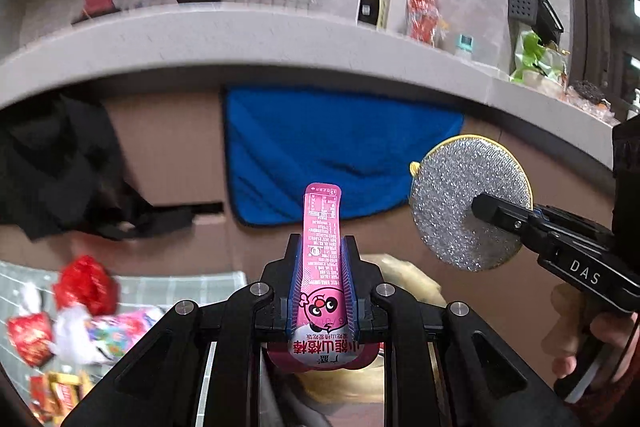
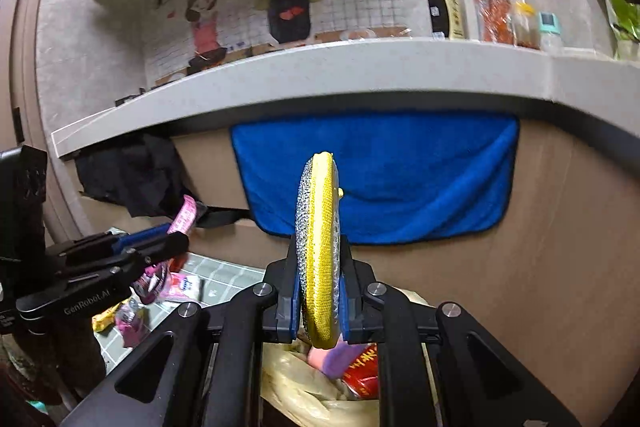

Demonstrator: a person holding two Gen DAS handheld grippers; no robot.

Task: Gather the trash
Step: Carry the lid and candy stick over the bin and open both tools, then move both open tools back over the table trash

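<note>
My left gripper [image 1: 321, 247] is shut on a pink snack wrapper [image 1: 322, 223] that stands upright between its blue pads. My right gripper [image 2: 322, 247] is shut on a round scouring pad [image 2: 318, 227], silver on one face and yellow on the other, held edge-on. In the left wrist view the same scouring pad [image 1: 468, 203] shows its silver face at the right, pinched by the right gripper [image 1: 486, 209]. The left gripper [image 2: 176, 235] with the pink wrapper [image 2: 184, 213] appears at the left of the right wrist view. A yellowish plastic bag [image 2: 304, 387] with trash lies below both grippers.
A grey countertop [image 2: 320, 71] runs across above, with a blue cloth [image 2: 400, 179] hanging under it and a black cloth [image 1: 60, 163] to the left. Bottles [image 1: 422, 7] stand on the counter. Loose wrappers [image 1: 84, 311] lie on a checked mat at lower left.
</note>
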